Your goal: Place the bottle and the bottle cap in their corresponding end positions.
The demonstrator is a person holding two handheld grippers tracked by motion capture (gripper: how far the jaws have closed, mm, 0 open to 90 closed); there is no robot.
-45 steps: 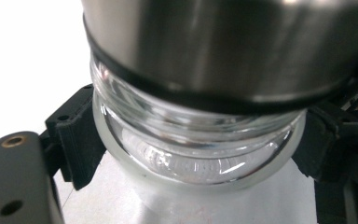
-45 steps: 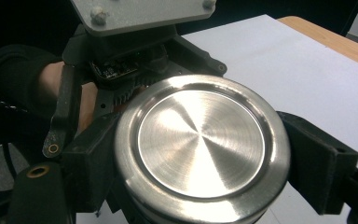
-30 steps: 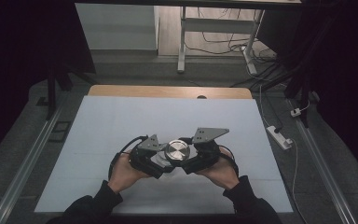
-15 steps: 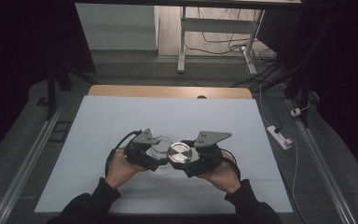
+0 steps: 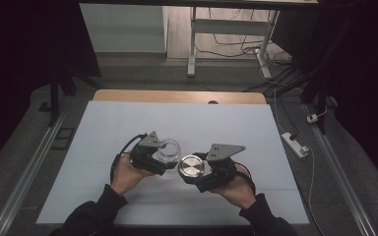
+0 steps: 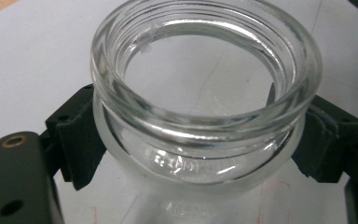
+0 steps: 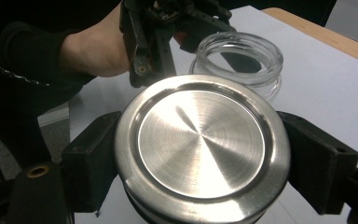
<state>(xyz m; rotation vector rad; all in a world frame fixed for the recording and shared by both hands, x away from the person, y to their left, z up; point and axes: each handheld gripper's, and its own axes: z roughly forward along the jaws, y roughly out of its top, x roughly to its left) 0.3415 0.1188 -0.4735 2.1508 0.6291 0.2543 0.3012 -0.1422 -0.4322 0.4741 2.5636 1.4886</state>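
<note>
High view: left gripper [image 5: 161,158] jaws clamp the open glass jar [image 5: 168,152]; right gripper [image 5: 197,172] jaws grip the steel lid [image 5: 191,166].

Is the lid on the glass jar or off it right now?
Off. The jar stands open-mouthed in the left gripper; the right gripper holds the metal lid beside it.

Both forearms reach in low, left tongs [image 5: 163,156] and right tongs [image 5: 193,169] clamped shut, angled toward each other.
</note>
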